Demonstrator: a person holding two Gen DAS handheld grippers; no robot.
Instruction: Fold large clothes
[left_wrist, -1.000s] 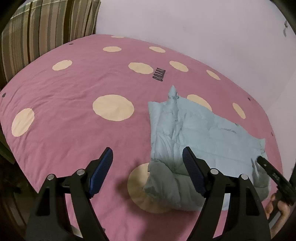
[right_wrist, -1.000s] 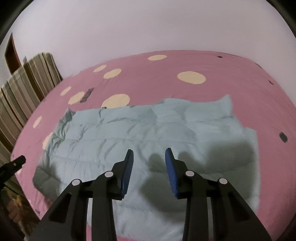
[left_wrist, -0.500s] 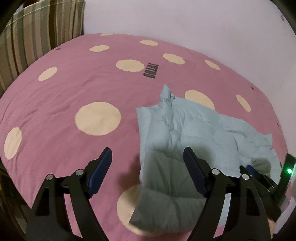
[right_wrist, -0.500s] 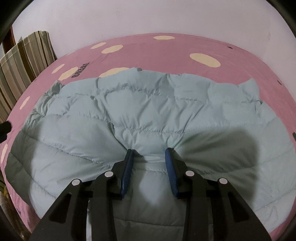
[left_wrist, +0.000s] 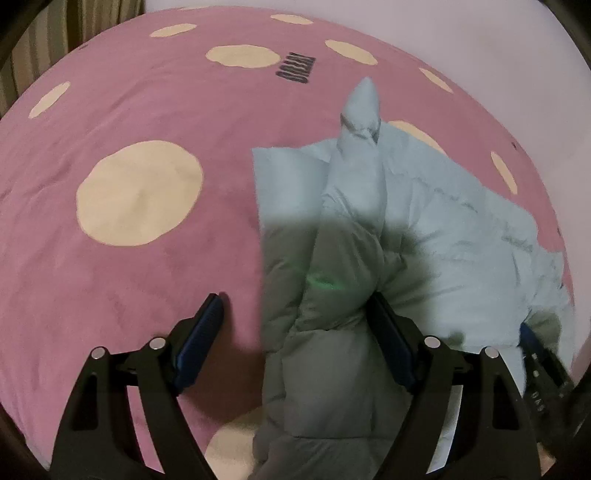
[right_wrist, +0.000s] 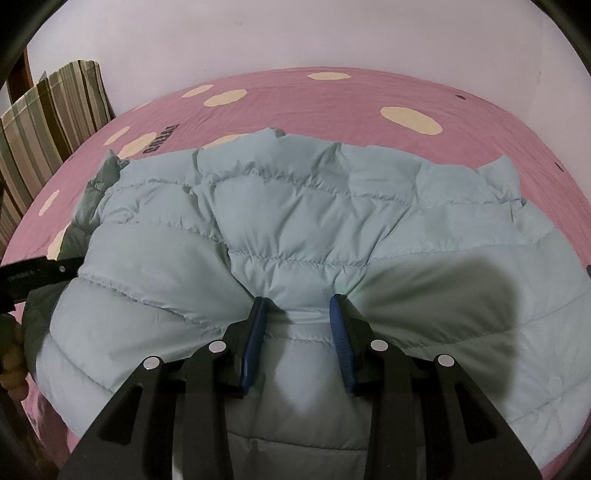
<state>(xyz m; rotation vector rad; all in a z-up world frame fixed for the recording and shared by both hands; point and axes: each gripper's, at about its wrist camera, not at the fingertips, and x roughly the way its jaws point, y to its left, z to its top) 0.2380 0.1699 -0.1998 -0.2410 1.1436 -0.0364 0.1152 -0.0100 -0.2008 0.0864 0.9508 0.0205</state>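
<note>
A pale blue quilted puffer jacket (right_wrist: 295, 229) lies on the pink bed; it also shows in the left wrist view (left_wrist: 436, 221), bunched, with a sleeve tip pointing away. My left gripper (left_wrist: 295, 314) is open wide, low over the jacket's near left edge, one finger on the bedspread, the other on the fabric. My right gripper (right_wrist: 297, 302) is partly closed, with a fold of the jacket's near edge pinched between its blue pads. The right gripper's tip (left_wrist: 543, 354) shows at the left wrist view's right edge.
The pink bedspread (left_wrist: 147, 110) has cream dots and a dark printed word (left_wrist: 295, 70). Striped curtains or pillows (right_wrist: 48, 122) stand at the bed's far left. A white wall (right_wrist: 295, 33) runs behind the bed.
Both grippers have dropped closer to the jacket. The right gripper went from hovering above it to holding its near edge bunched between the pads. The left stays open.
</note>
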